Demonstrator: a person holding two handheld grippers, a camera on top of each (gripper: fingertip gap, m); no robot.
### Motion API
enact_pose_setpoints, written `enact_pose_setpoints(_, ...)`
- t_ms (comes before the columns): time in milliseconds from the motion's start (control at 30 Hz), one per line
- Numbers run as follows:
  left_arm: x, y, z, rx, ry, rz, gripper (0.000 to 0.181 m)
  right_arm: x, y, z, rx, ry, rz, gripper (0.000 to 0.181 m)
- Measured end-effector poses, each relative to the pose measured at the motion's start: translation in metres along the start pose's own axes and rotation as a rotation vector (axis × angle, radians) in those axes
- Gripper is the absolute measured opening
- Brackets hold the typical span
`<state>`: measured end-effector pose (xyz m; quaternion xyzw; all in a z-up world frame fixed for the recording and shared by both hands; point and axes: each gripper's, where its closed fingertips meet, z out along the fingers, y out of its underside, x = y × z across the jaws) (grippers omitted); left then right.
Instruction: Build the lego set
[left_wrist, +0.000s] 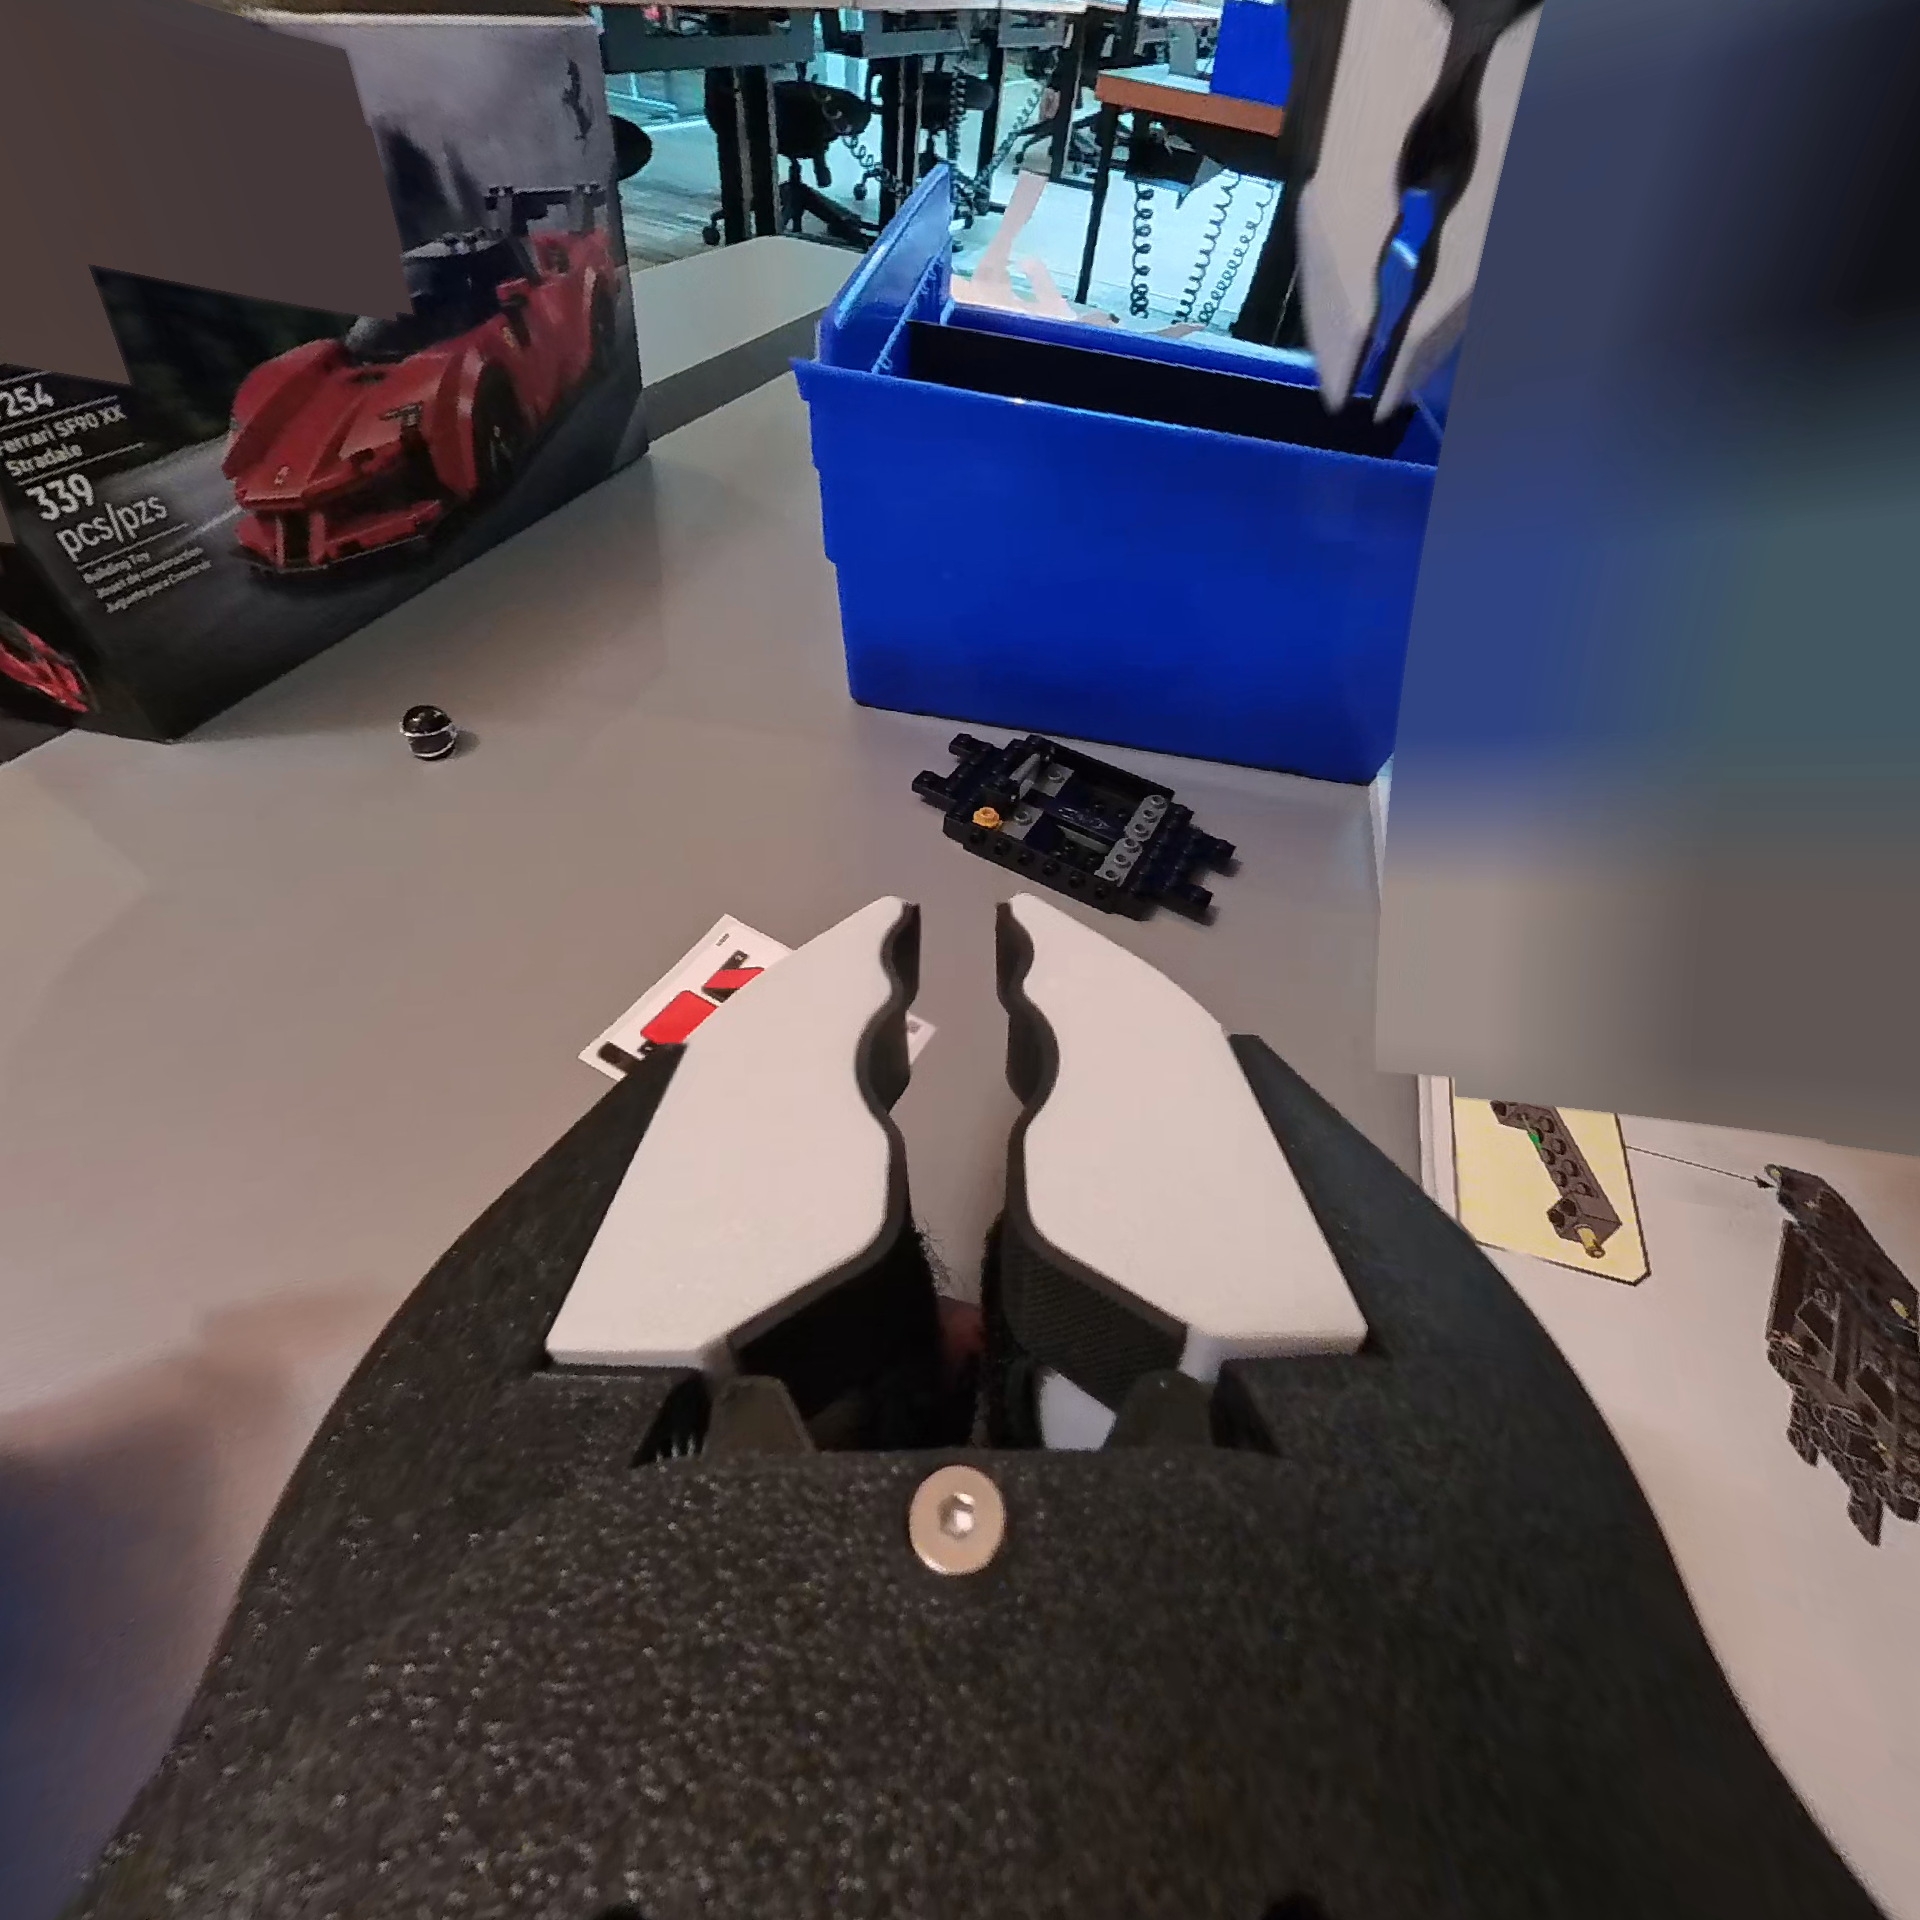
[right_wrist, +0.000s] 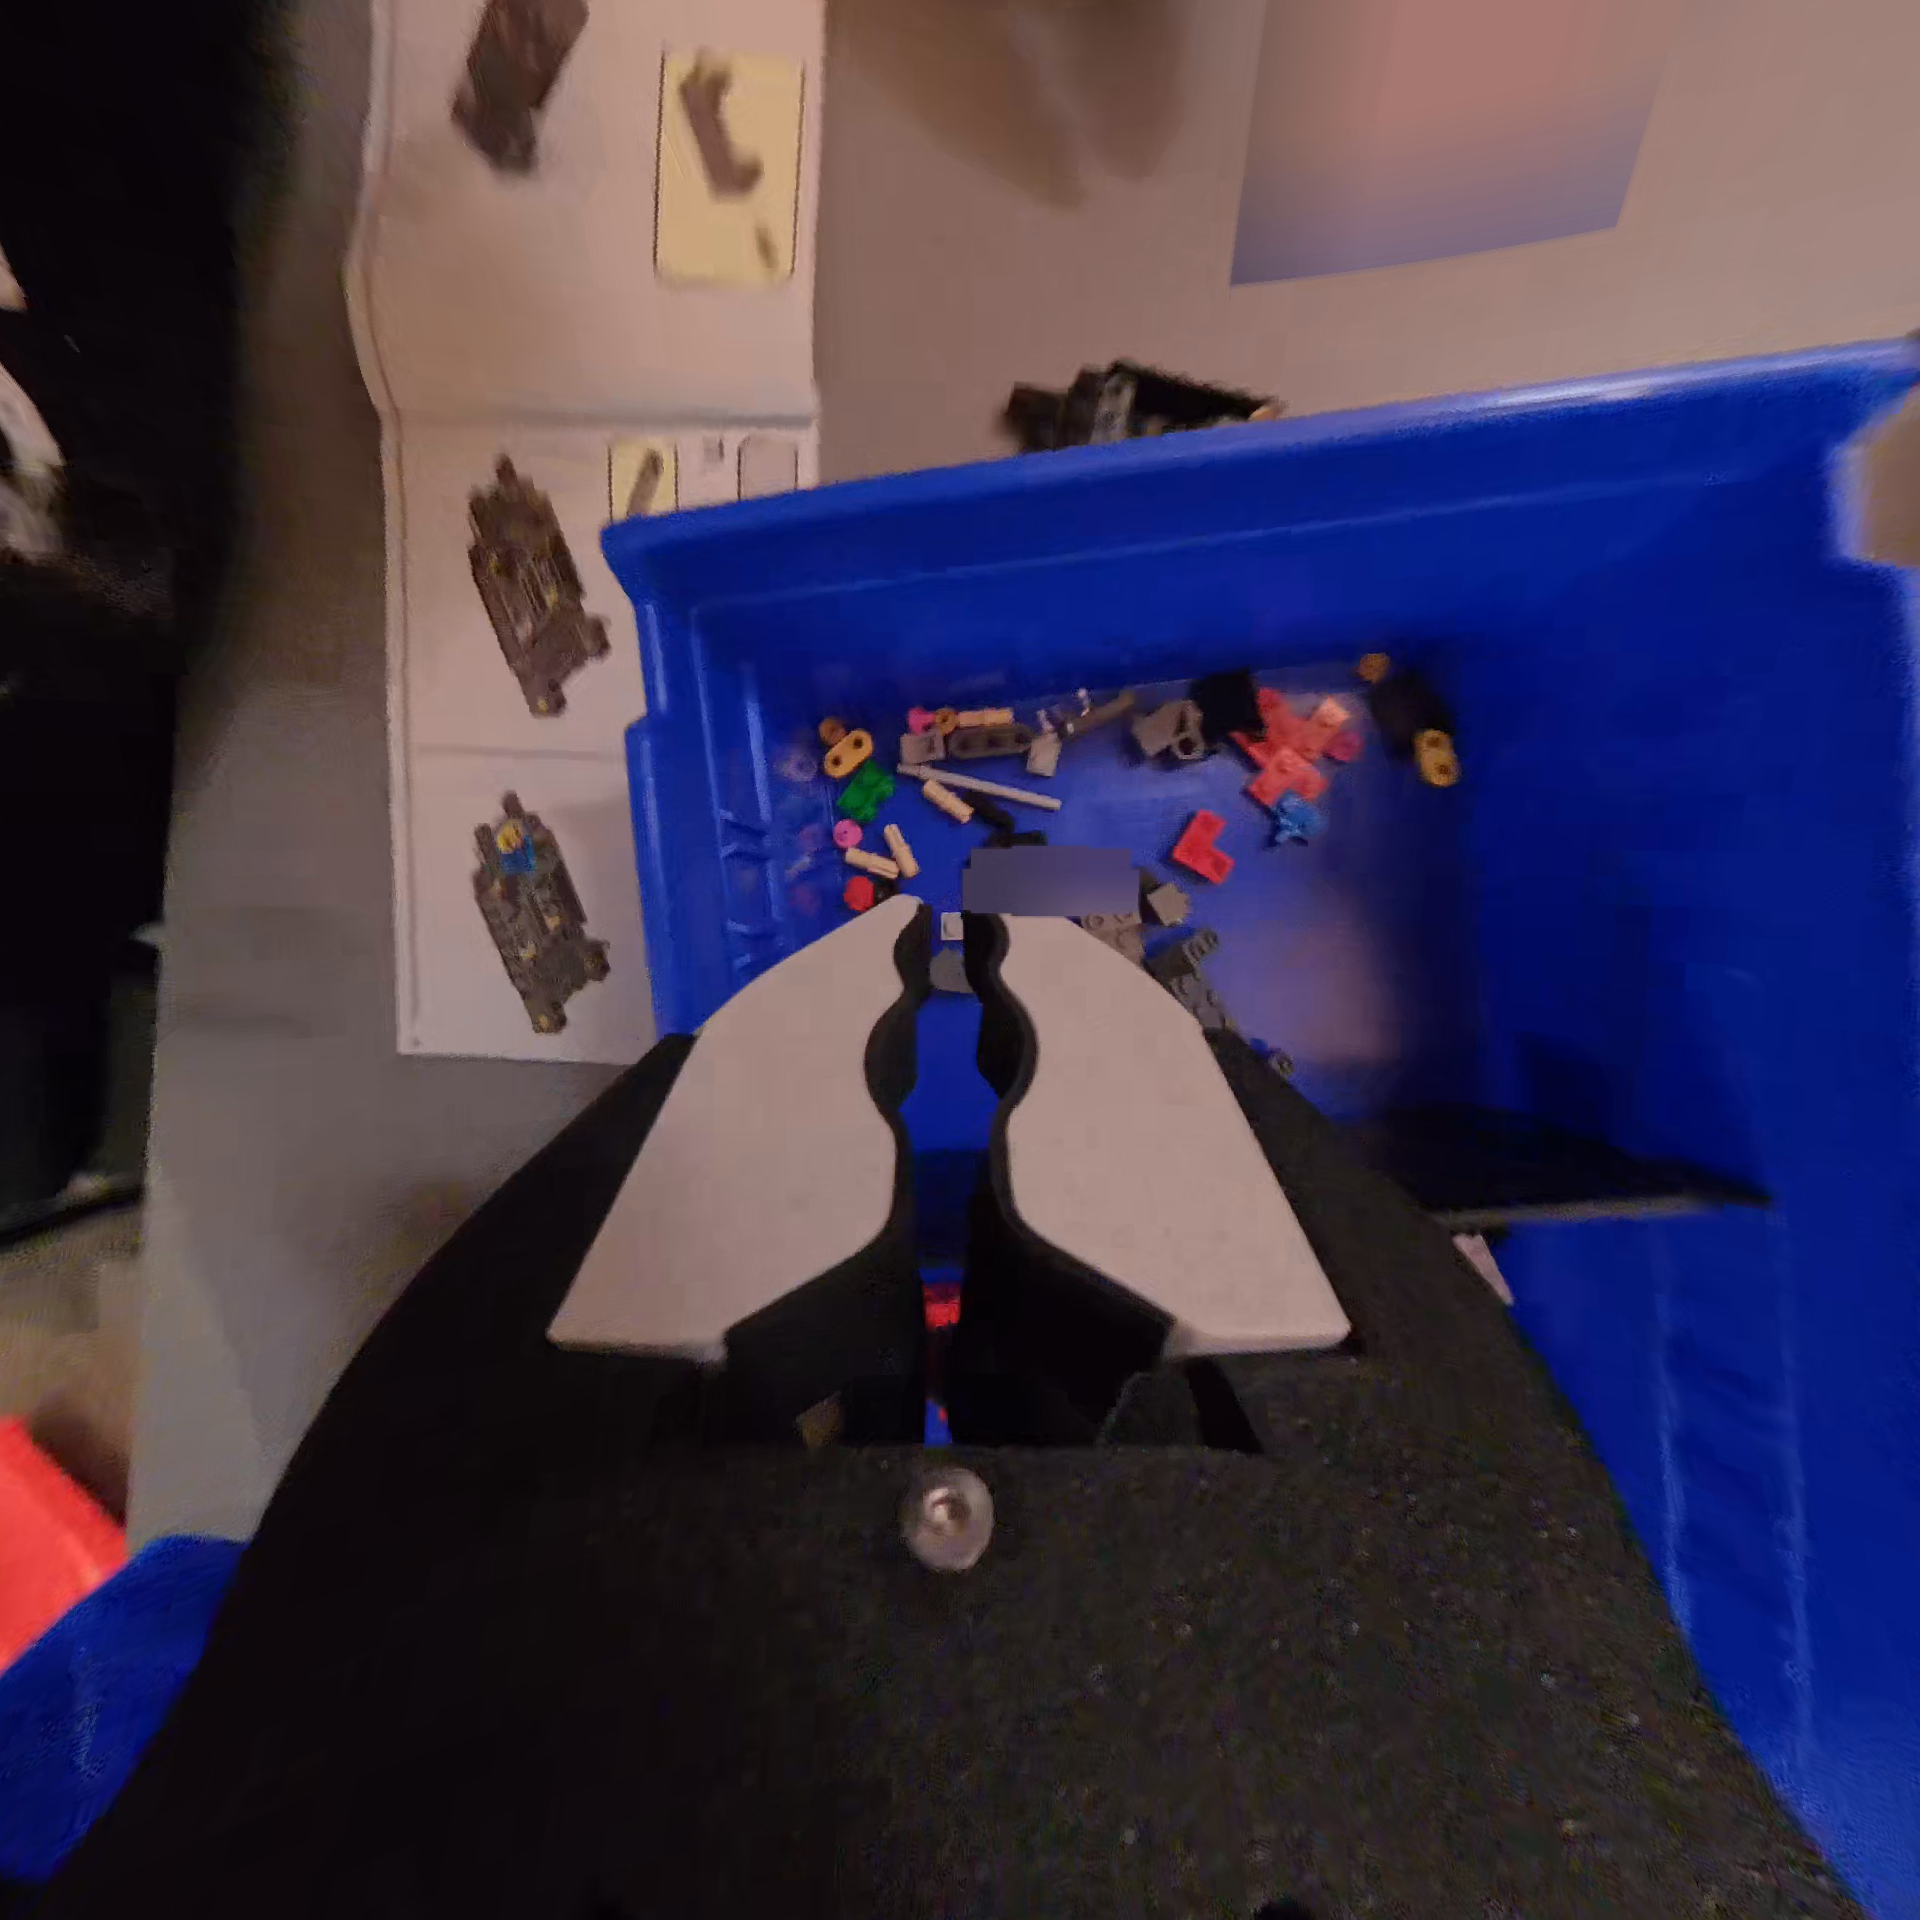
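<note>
My left gripper (left_wrist: 956, 914) hovers low over the grey table (left_wrist: 520, 935), jaws a little apart and empty. A partly built black chassis (left_wrist: 1075, 826) lies just ahead of it to the right, at the foot of the blue bin (left_wrist: 1122, 551). My right gripper (right_wrist: 943, 920) points down into the blue bin (right_wrist: 1558, 831), jaws a narrow gap apart, with nothing seen held. It also shows in the left wrist view (left_wrist: 1366, 400) at the bin's rim. Several loose coloured pieces (right_wrist: 1039, 769) lie on the bin floor below it. The chassis (right_wrist: 1132, 400) shows beyond the bin.
The set's box (left_wrist: 312, 436) stands at the back left. A small black round piece (left_wrist: 428, 732) lies near it. A sticker sheet (left_wrist: 686, 997) lies under my left fingers. The open instruction booklet (left_wrist: 1538, 1184) lies on the right and shows beside the bin (right_wrist: 499, 623).
</note>
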<state>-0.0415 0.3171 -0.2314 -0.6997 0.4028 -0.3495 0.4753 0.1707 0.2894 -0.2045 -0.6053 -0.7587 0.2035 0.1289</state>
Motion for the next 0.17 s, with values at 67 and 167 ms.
enact_pose_setpoints(67,0.001,-0.001,-0.001,0.013,0.012,-0.004,0.013,-0.003,0.005,0.022,-0.106,-0.042,-0.029,0.016)
enact_pose_setpoints(167,0.002,-0.006,-0.005,0.056,0.024,-0.01,0.012,-0.007,0.008,0.046,-0.221,-0.093,-0.04,0.021)
